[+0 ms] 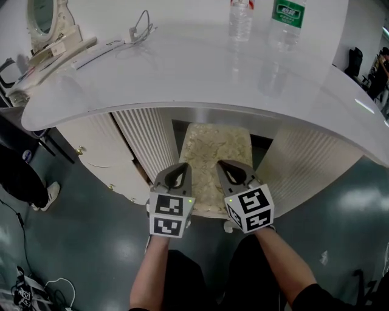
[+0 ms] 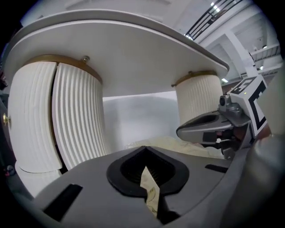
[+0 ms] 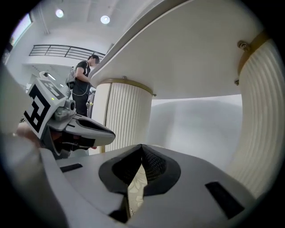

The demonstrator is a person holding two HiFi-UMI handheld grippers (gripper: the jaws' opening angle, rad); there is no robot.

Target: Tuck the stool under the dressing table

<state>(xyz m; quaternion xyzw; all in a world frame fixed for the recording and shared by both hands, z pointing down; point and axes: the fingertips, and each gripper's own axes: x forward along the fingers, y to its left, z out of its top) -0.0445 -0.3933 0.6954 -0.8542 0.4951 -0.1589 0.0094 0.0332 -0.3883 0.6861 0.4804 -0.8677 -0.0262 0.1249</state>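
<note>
Look at the stool (image 1: 216,146): half in under the front edge of the desk (image 1: 182,79), between two ribbed cupboards (image 1: 146,143), with the near end poking out. Find the left gripper (image 1: 178,167) and right gripper (image 1: 226,165) above that near end, both clenched shut on nothing. Could go wrong with a crooked push: bangs a cupboard and sticks. Could slip off the soft seat too, with no hold. Might shake the bottles (image 1: 240,18) at the desk's far edge.
</note>
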